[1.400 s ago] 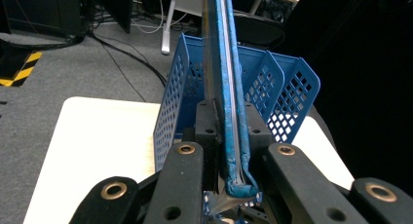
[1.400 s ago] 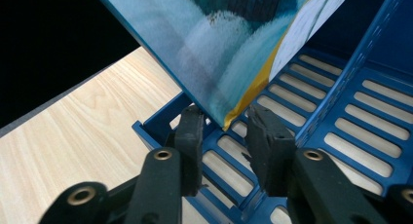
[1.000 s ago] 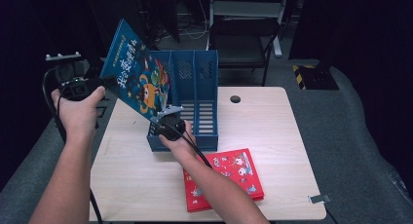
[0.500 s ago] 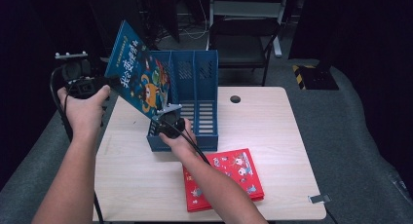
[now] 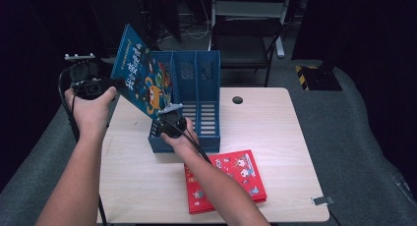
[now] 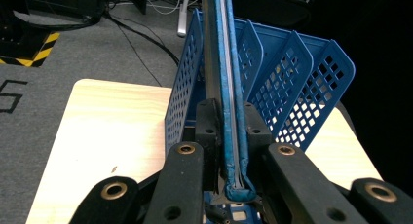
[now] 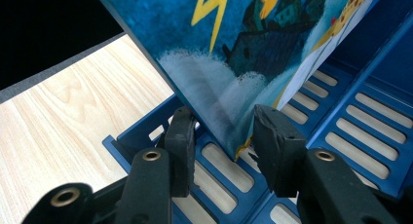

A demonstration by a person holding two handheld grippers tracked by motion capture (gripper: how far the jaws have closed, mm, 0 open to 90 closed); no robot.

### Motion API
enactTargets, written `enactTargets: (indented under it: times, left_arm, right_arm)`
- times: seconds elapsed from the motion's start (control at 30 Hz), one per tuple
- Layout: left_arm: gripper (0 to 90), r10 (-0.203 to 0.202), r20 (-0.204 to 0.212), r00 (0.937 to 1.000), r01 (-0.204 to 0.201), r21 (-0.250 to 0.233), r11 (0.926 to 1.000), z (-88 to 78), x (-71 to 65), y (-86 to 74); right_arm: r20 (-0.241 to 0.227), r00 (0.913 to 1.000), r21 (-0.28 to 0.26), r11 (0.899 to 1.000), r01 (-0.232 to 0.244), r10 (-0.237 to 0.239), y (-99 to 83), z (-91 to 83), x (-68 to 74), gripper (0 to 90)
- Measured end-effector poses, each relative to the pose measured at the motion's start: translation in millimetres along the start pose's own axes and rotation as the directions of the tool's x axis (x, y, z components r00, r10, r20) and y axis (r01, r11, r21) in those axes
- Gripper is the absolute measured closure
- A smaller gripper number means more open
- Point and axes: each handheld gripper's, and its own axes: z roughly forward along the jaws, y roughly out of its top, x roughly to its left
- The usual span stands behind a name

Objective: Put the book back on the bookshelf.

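A blue picture book (image 5: 142,81) tilts over the left slot of the blue file holder (image 5: 196,78). My left gripper (image 5: 118,82) is shut on the book's left edge, and in the left gripper view the pads (image 6: 208,124) clamp the book (image 6: 226,87) edge-on before the holder (image 6: 302,73). My right gripper (image 5: 167,117) is at the holder's front. Its jaws have just been opening. In the right gripper view the book's (image 7: 234,39) lower corner hangs between the spread pads (image 7: 180,136) of that gripper (image 7: 224,131), above the slotted floor (image 7: 341,117).
A red book (image 5: 226,179) lies flat near the front edge of the wooden table (image 5: 265,127). A cable hole (image 5: 237,99) sits behind the holder. A dark chair (image 5: 246,34) stands beyond the table's far edge.
My left hand has edged a little to the right with the blue book. My right hand has stayed at the holder's front.
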Motion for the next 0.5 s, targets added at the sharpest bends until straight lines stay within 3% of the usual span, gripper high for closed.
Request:
enactTargets:
  times: [0.37,0.5]
  left_arm:
    - [82.2,0.016,-0.025,0.9996,-0.016,0.019,0.9997,4.8,-3.8,-1.6]
    - [82.2,0.021,-0.029,0.9994,-0.02,0.023,0.9995,7.4,-4.8,-3.9]
  right_arm:
    - [-0.035,0.9993,-0.007,1.0,0.01,-0.01,5.0,-1.2,8.1,59.6]
    - [-0.027,0.9995,-0.017,1.0,-0.015,0.015,4.8,1.0,10.6,59.6]
